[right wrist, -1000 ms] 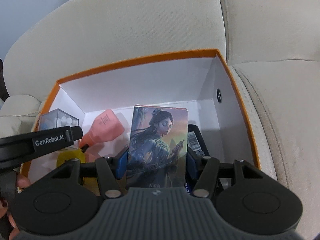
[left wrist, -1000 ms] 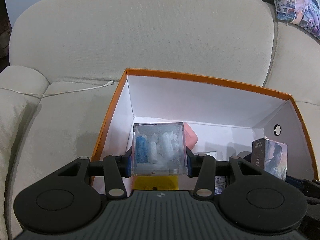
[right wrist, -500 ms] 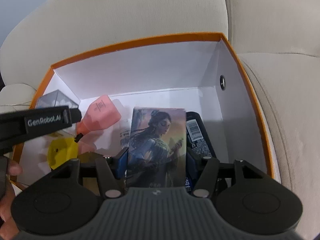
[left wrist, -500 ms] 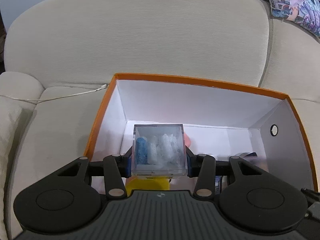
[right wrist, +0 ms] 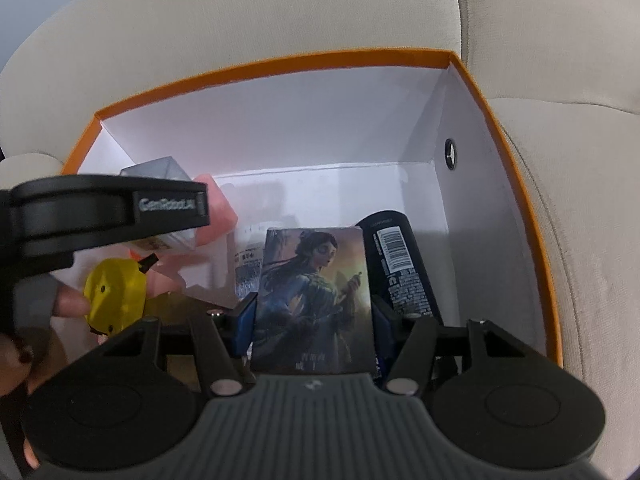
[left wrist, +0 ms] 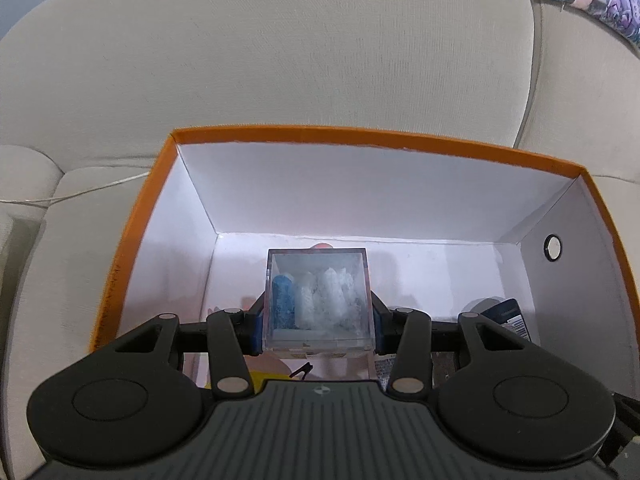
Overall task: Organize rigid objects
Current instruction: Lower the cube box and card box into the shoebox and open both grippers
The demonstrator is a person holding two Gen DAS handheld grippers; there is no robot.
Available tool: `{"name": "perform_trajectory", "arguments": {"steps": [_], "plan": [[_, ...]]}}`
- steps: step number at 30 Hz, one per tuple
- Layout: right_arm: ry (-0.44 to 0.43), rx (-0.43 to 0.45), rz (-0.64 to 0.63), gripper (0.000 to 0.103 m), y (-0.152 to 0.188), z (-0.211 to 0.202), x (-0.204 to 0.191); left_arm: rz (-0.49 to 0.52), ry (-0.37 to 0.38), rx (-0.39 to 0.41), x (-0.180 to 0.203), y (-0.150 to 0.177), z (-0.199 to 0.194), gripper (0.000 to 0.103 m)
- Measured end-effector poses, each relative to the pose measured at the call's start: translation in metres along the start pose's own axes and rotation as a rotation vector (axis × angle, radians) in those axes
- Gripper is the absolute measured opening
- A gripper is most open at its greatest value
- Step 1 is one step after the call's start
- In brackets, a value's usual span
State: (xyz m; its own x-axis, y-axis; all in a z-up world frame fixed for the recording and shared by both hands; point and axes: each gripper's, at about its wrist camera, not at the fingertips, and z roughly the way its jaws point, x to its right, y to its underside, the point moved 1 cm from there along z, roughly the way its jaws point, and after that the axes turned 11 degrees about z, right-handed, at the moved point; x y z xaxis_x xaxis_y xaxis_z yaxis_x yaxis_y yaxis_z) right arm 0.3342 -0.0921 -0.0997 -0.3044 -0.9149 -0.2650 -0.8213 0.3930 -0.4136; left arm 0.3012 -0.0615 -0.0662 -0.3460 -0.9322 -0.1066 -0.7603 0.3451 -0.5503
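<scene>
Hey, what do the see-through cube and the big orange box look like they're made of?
The cube: likely clear hard plastic, glossy; you see the blue and white pieces inside through its walls. The orange box: probably matte cardboard, with thin folded walls, white inside and orange along the rim.

Both tools are black plastic. At the bottom of each frame sits a ribbed grey housing with a small round emblem, flanked by two round black discs with raised circles. Angled link arms carry silver rivets and lead to blue pads on the left tongs (left wrist: 318,322) and the right tongs (right wrist: 314,322). At centre left of the right view, a black bar reads "GenRobot.AI" in pale letters; a fingertip (right wrist: 72,303) shows beneath.
</scene>
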Motion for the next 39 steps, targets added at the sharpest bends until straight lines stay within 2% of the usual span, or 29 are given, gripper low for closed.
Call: {"name": "perform_trajectory", "arguments": {"steps": [25,39], "plan": [[0.067,-0.032,-0.062,0.06,0.004,0.01,-0.009,0.042,-0.013,-0.163,0.008,0.003,0.028,0.053],[0.086,-0.032,-0.07,0.061,0.005,0.016,-0.011,0.038,-0.006,-0.201,0.005,-0.001,0.039,0.055]]}}
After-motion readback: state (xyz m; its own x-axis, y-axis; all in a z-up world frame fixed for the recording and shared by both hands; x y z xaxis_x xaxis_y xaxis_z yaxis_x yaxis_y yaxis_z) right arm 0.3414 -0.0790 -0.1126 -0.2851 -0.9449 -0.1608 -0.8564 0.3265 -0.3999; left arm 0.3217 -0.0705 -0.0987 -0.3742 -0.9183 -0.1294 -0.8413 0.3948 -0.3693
